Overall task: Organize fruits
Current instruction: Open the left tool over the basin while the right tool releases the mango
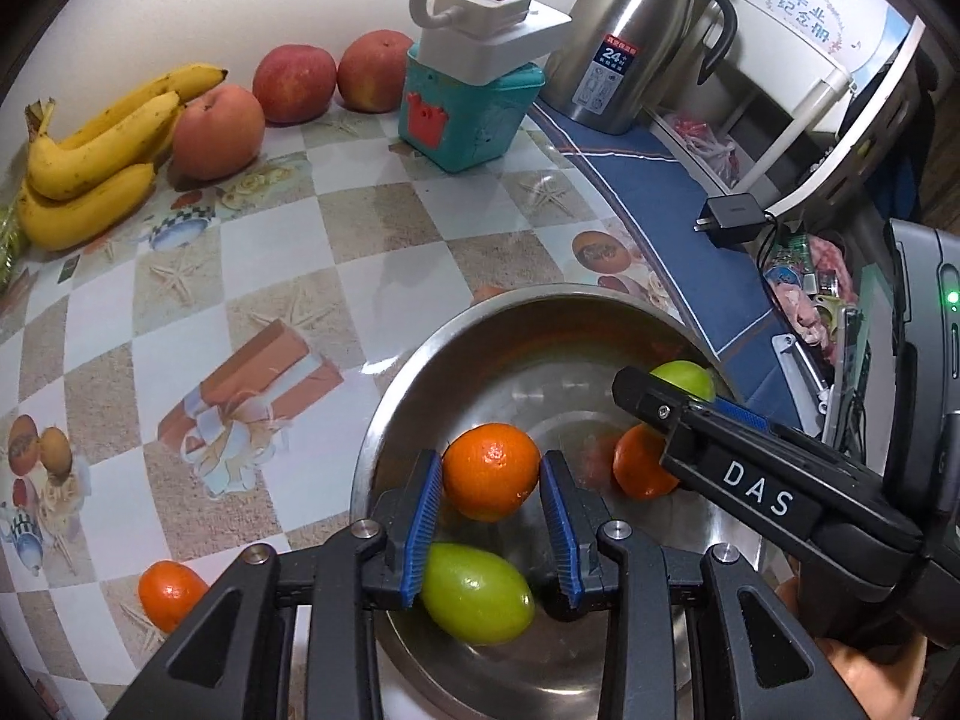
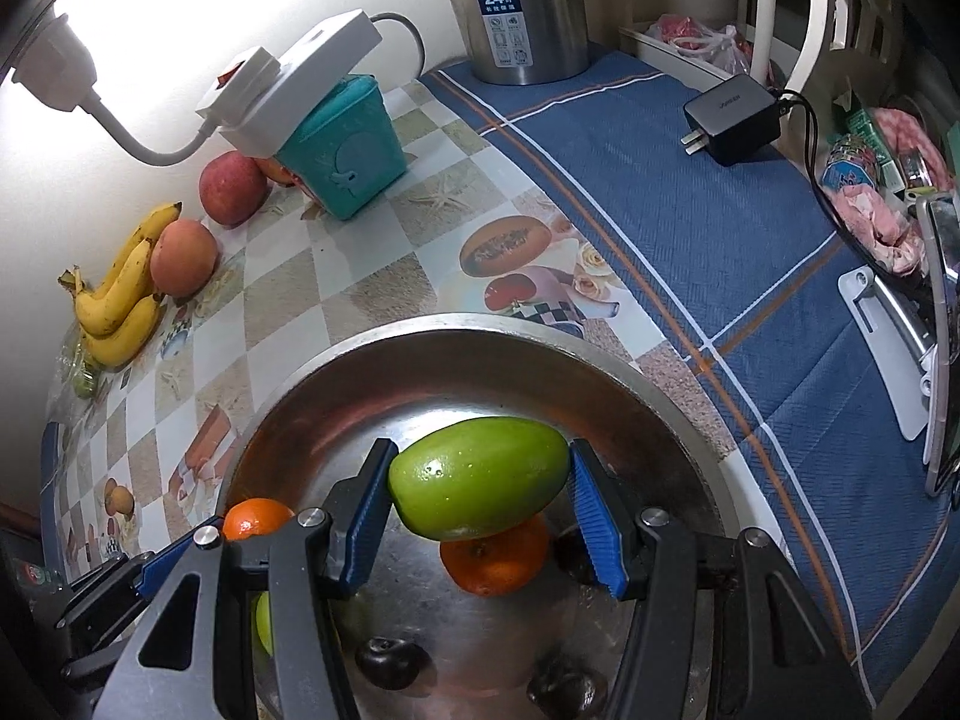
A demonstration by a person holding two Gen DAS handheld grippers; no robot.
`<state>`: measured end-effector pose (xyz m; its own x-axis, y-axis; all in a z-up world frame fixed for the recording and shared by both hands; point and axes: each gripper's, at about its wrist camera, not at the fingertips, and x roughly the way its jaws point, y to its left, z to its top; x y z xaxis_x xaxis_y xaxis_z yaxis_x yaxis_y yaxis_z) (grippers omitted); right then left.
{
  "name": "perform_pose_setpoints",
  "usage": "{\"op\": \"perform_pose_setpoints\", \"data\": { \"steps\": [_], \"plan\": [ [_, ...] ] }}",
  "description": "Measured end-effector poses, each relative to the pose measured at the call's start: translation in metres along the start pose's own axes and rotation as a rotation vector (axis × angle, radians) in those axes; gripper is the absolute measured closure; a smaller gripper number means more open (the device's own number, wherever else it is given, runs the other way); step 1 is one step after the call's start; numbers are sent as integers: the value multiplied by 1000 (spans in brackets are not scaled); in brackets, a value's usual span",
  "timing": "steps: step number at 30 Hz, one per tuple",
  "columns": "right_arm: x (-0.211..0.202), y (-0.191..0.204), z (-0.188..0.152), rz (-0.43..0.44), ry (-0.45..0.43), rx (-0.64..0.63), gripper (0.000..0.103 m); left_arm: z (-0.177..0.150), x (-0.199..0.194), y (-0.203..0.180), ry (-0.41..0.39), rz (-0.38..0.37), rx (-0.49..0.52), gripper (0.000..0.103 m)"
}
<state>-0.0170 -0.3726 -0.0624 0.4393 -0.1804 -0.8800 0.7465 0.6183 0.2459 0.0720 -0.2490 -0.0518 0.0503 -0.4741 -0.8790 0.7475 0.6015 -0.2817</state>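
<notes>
A steel bowl stands on the patterned table. My left gripper is shut on an orange mandarin and holds it over the bowl. Below it a green fruit lies in the bowl, with another mandarin further right. My right gripper is shut on a green fruit over the bowl, above a mandarin. Two dark plums lie at the bowl's bottom. One mandarin lies on the table left of the bowl.
Bananas, a peach and two apples line the back wall. A teal box carries a white power strip. A steel thermos and a black charger stand on the blue cloth.
</notes>
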Motion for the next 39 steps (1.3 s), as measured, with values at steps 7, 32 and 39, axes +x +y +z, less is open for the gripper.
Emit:
{"op": "perform_pose_setpoints", "data": {
  "steps": [7, 32, 39],
  "plan": [
    [3, 1, 0, 6, -5, 8, 44, 0, 4, 0, -4, 7, -1, 66],
    [5, 5, 3, 8, 12, -2, 43, 5, -6, 13, -9, 54, -21, 41],
    [1, 6, 6, 8, -3, -7, 43, 8, -16, 26, -28, 115, -29, 34]
  ]
}}
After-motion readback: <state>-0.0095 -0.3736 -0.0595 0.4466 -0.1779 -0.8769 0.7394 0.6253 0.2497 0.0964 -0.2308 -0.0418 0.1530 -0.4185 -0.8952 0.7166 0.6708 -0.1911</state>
